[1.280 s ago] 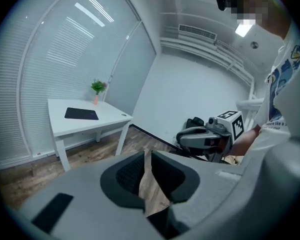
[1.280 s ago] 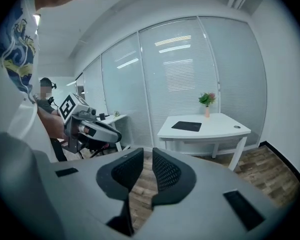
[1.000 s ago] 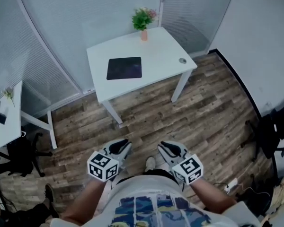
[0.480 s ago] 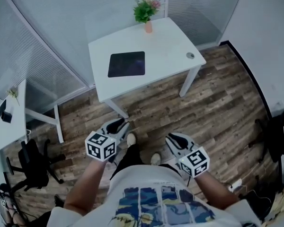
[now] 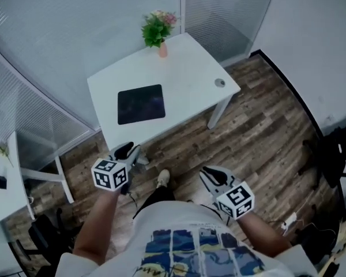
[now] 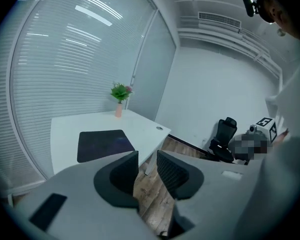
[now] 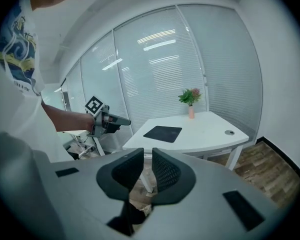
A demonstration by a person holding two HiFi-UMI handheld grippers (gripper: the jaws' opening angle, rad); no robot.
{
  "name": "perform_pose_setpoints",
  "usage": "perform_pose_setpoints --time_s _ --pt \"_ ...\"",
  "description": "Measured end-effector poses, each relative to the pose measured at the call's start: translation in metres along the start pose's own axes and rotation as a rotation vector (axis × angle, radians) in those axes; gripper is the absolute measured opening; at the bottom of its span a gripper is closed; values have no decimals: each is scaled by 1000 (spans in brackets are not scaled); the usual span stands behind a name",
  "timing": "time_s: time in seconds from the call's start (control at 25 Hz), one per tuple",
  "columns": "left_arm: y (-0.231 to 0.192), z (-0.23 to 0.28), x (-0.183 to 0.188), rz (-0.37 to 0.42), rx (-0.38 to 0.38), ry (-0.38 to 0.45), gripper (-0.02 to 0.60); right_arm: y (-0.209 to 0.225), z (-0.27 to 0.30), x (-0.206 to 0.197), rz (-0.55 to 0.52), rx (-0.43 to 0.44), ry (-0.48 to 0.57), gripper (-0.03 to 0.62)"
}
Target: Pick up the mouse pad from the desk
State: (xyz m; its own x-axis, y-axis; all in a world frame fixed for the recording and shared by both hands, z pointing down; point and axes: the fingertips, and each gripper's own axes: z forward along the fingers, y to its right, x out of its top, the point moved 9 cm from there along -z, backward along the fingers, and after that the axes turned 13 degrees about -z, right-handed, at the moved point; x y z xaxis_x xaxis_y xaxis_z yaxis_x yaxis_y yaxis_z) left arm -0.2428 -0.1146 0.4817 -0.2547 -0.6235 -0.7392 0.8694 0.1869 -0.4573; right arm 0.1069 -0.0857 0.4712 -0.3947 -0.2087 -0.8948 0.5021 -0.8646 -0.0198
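The dark mouse pad (image 5: 141, 104) lies flat on the left half of the white desk (image 5: 187, 77); it also shows in the left gripper view (image 6: 104, 145) and the right gripper view (image 7: 163, 133). My left gripper (image 5: 130, 150) hangs over the wooden floor just short of the desk's near edge. Its jaws (image 6: 147, 156) are opening and hold nothing. My right gripper (image 5: 210, 173) is further back and to the right, well away from the desk. A narrow gap separates its jaws (image 7: 147, 154), with nothing in it.
A small potted plant (image 5: 157, 30) stands at the desk's far edge and a round cable grommet (image 5: 219, 83) sits near its right corner. Blinds cover the glass walls behind. A black office chair (image 5: 328, 154) stands at the right, another white desk (image 5: 3, 183) at the left.
The person has walked toward the desk. Both grippers came forward, the left one further, up to the desk's near edge. The mouse pad has not moved.
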Motion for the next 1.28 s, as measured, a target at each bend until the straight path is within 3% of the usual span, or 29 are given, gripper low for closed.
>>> perform_pose_setpoints --time_s 0.16,0.6,1.28 --pt "-44 38 37 21 7 -22 100 15 28 21 23 -46 -12 51" --pt "-177 115 89 45 50 -105 112 21 87 43 74 -145 -57 51" --pt "-287 208 133 123 122 -203 146 28 119 63 119 -260 -137 49"
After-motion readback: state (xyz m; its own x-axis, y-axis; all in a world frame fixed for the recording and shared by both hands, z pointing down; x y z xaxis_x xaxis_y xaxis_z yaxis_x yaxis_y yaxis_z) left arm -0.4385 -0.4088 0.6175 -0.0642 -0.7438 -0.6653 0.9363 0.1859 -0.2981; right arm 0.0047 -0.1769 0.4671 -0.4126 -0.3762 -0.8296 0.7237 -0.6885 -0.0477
